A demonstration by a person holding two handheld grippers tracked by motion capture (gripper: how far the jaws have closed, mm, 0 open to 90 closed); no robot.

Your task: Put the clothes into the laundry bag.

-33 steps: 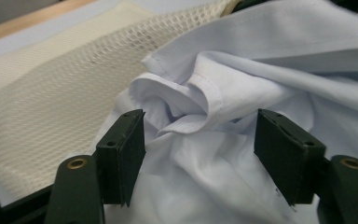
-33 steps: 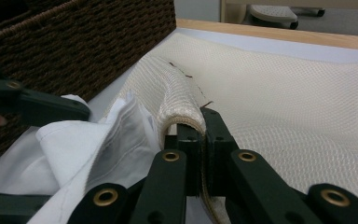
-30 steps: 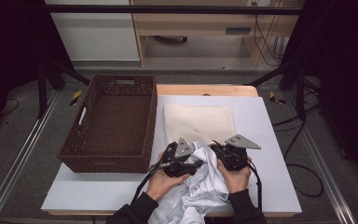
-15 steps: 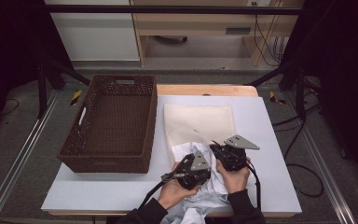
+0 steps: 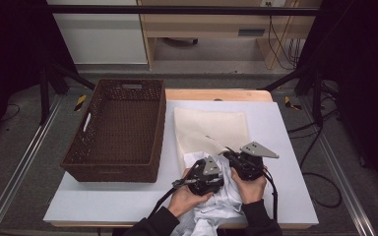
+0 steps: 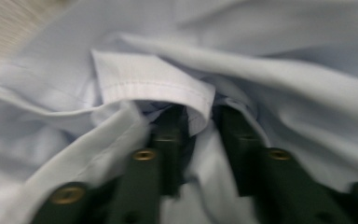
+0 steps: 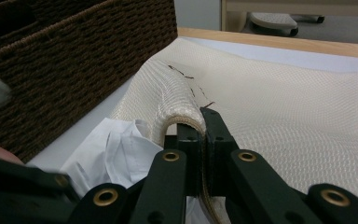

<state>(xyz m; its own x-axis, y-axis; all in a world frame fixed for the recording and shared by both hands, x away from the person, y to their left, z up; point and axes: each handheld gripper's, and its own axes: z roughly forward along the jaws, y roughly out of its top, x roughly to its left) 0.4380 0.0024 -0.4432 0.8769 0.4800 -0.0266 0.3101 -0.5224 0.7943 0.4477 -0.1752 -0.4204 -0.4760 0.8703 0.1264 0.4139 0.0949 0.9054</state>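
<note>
While the cream cloth (image 7: 279,93) lies flat on the white bench (image 5: 285,123), its near edge is pinched by the right gripper (image 7: 204,122), whose jaws are pressed tight together on a raised fold of the weave. The light blue shirt (image 6: 270,51) is bunched up at the front of the bench, partly on the cream cloth and partly hanging over the near edge. The left gripper (image 6: 200,123) is pushed down into the shirt. Its jaws have just been opening again, and now they are held partly apart with a stitched hem of the shirt lying between them. It cannot be told from the blurred left gripper view whether the hem is really squeezed, but the pads look loose around it.

The step in hand seems to be getting a good hold on the shirt, while the cream cloth is kept in place by the other gripper. The brown basket (image 5: 118,128) is waiting beside the cloth, well clear of both grippers, and nothing is seen inside it.

For the next move, the left gripper probably needs to be closed firmly on the hem, so that the shirt can be lifted or spread out. Care is needed so that only one layer is caught and the cream cloth is not dragged along.
</note>
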